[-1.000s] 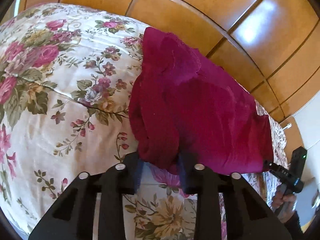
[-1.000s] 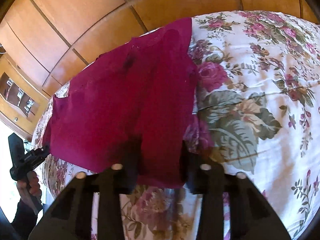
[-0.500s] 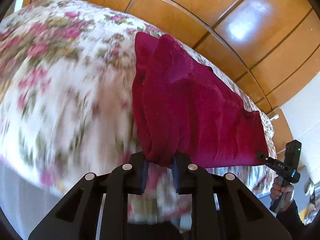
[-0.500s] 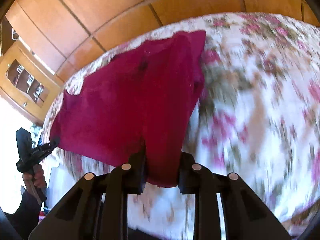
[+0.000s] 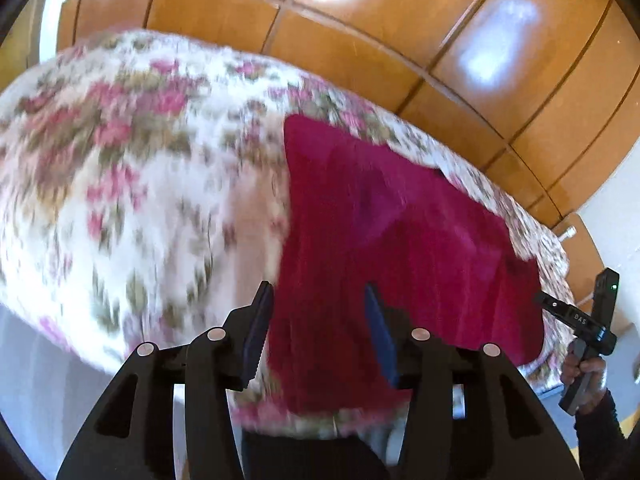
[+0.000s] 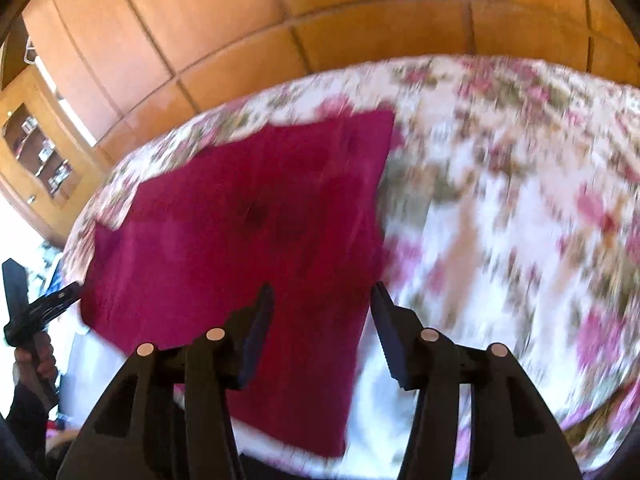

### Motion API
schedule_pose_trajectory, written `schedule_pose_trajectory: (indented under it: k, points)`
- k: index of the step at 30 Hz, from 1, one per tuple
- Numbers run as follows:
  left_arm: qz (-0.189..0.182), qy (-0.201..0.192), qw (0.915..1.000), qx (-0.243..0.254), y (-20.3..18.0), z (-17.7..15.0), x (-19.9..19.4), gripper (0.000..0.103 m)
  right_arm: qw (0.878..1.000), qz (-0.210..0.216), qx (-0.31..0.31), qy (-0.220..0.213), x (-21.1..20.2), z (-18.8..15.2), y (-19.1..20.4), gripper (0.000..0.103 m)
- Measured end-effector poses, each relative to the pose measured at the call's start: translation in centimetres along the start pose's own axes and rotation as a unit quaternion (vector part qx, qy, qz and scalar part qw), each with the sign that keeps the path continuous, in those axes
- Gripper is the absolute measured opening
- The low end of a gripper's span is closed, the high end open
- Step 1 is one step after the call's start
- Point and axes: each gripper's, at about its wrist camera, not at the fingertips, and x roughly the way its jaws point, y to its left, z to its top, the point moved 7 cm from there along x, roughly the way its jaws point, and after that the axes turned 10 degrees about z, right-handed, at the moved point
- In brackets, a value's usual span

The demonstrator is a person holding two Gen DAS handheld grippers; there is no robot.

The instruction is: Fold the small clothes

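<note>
A dark red garment (image 5: 400,240) lies spread flat on the floral bedspread (image 5: 140,200), with its near edge at the bed's front edge. It also shows in the right wrist view (image 6: 260,220). My left gripper (image 5: 318,320) is open and empty, above the garment's near left corner. My right gripper (image 6: 322,320) is open and empty, above the garment's near right corner. Each gripper shows in the other's view: the right one (image 5: 580,320) at the far right, the left one (image 6: 36,308) at the far left. Both views are blurred by motion.
Wooden wardrobe panels (image 5: 360,40) stand behind the bed. A glass-fronted wooden cabinet (image 6: 36,160) stands at the left in the right wrist view. The bedspread (image 6: 520,220) stretches wide on either side of the garment.
Both grippers were shut on the garment's near edge and have opened and let go. The garment now lies flat. Both grippers have pulled back and up from the bed.
</note>
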Motion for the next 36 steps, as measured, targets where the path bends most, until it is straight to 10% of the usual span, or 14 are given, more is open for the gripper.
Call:
schedule_pose_trajectory:
  k: [3,5,8,22,30,36]
  points:
    - [-0.008,-0.004,0.9999,0.007,-0.5,1.7,1.4,0.045,1.000,-0.018,-0.006,-0.007,1.3,1.4,-0.3,0.047]
    - [-0.011,0.001,0.9999,0.013,-1.2,2.4,2.6,0.044,1.000,-0.021,-0.010,-0.004,2.1,1.9,-0.1,0.023]
    - [-0.003,0.011,0.9993,0.035,-2.0,2.4,3.9,0.010,0.999,-0.031,-0.028,-0.003,1.5,1.7,0.1,0.008]
    - [-0.012,-0.087,0.9949,0.051,-3.1,7.7,-1.0,0.007,0.995,-0.001,-0.048,-0.083,-2.0,9.3,3.2,0.006]
    - [0.036,-0.074,0.9960,0.035,-2.7,14.6,6.4,0.007,0.997,-0.045,-0.025,-0.061,6.8,16.6,-0.4,0.006]
    - [0.093,-0.001,0.9949,0.040,-1.3,13.8,14.2,0.007,0.996,-0.091,0.005,0.021,14.6,14.1,-4.7,0.006]
